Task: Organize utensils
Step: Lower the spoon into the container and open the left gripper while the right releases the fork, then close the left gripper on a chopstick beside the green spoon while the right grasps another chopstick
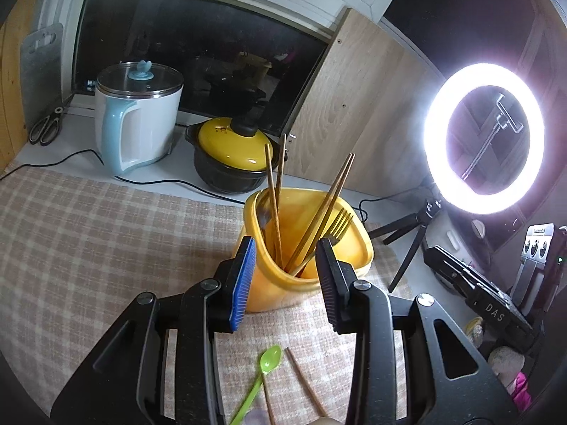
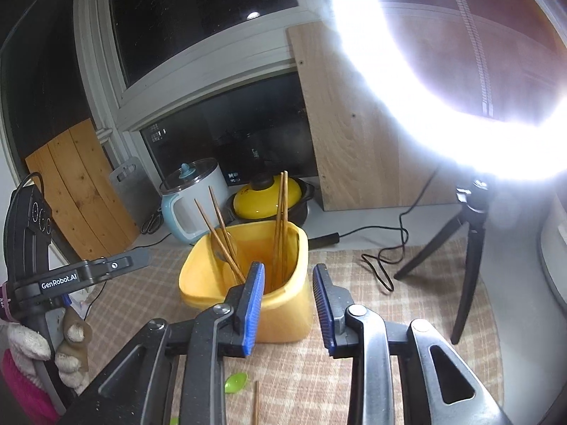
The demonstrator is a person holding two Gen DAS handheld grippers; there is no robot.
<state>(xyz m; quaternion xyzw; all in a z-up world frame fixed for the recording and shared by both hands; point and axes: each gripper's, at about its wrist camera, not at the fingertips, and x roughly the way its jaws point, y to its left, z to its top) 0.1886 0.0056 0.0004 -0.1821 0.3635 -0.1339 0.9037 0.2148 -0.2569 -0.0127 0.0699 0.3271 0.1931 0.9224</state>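
A yellow holder cup (image 1: pixel 354 251) stands on the checked cloth (image 1: pixel 88 241). It holds two pairs of wooden chopsticks (image 1: pixel 274 191), a gold fork (image 1: pixel 340 221) and a grey spoon (image 1: pixel 264 216). My left gripper (image 1: pixel 285 283) is open just in front of the cup, with nothing between its pads. A green plastic spoon (image 1: pixel 269 357) and loose chopsticks (image 1: pixel 304 379) lie on the cloth below it. In the right wrist view, my right gripper (image 2: pixel 287 304) is also open and empty before the same cup (image 2: pixel 283 318), above the green spoon (image 2: pixel 236 382) and a chopstick (image 2: pixel 256 403).
A white-and-blue electric kettle pot (image 1: pixel 138 120) and a black clay pot with a yellow lid (image 1: pixel 230 163) stand behind the cup. A lit ring light (image 1: pixel 483 138) on a tripod (image 2: pixel 464 248) stands at the right, with a cable (image 2: pixel 386 255) on the cloth. Scissors (image 1: pixel 46 127) lie far left.
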